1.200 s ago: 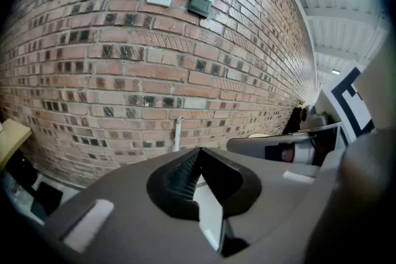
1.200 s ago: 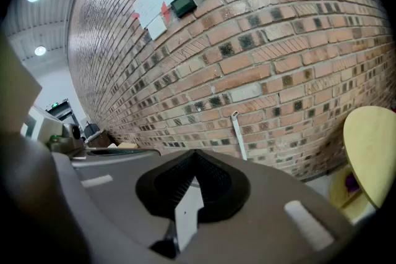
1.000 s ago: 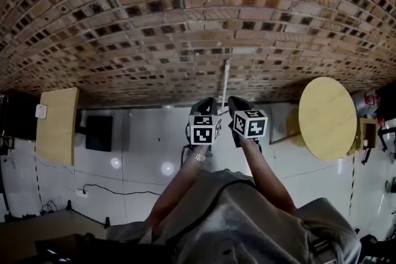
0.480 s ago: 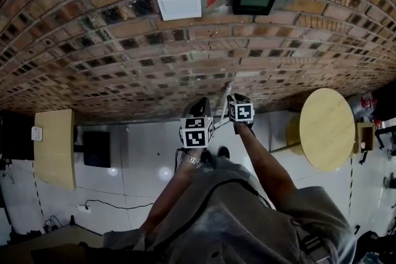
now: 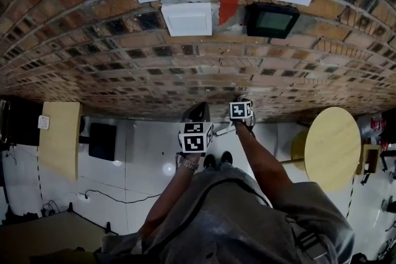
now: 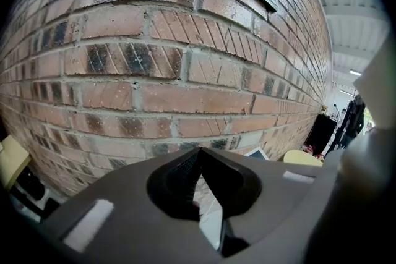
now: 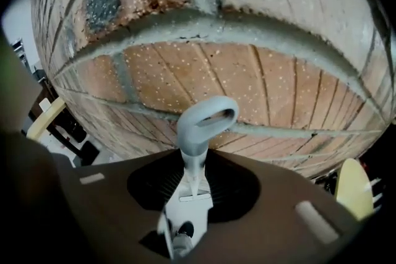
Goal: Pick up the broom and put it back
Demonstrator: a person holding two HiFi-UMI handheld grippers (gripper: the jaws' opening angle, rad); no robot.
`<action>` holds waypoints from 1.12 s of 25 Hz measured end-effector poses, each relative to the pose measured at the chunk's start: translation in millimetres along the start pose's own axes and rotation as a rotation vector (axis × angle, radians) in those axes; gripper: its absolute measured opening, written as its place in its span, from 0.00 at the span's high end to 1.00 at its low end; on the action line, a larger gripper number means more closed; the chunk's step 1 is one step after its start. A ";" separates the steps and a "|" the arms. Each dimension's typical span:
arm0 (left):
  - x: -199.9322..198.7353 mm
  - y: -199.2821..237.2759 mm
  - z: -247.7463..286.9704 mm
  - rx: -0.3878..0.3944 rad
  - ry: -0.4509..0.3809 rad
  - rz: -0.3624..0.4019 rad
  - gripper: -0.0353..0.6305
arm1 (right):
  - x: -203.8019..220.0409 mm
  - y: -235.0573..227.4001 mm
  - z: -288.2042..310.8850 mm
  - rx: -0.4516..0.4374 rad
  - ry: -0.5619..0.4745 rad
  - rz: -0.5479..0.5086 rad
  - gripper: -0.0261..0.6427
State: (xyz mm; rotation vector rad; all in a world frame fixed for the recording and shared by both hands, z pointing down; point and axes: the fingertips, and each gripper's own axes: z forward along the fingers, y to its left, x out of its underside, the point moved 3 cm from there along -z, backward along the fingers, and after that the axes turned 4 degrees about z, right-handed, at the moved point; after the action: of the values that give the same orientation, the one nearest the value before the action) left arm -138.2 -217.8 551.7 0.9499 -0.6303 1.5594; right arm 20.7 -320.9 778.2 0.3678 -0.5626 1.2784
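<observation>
grey broom handle (image 7: 204,123) sits between your right gripper (image 7: 198,181) jaws, now opening, loop end near the brick wall (image 7: 260,89); back straight off without nudging it; left gripper (image 6: 198,156) jaws closed, empty

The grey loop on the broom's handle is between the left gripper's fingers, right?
No, it's the right gripper. The right gripper view shows the loop on the broom's handle between its fingers, which are opening. The left gripper has its fingers together, holding nothing.
</observation>
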 end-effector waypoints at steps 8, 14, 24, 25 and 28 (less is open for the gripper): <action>-19.7 -8.7 14.7 0.040 -0.034 0.019 0.94 | 20.5 -0.4 -32.1 -0.127 -0.025 -0.037 0.82; -31.1 -23.3 32.3 0.081 -0.048 0.033 0.94 | 23.1 -0.8 -106.9 -0.184 -0.092 -0.046 0.82; -34.4 -53.0 41.4 0.130 -0.057 0.040 0.94 | -9.5 11.0 -175.4 -0.233 -0.200 -0.062 0.81; -35.1 -53.2 40.8 0.132 -0.064 0.024 0.94 | -10.2 11.9 -176.9 -0.236 -0.202 -0.065 0.81; -33.8 -52.7 39.9 0.121 -0.058 0.019 0.94 | -10.5 14.2 -179.5 -0.244 -0.207 -0.075 0.81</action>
State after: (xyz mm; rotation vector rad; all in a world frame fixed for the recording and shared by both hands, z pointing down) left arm -76.9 -257.6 538.8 1.0861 -0.5924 1.6062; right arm 39.1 -226.1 625.9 0.3163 -0.8635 1.0915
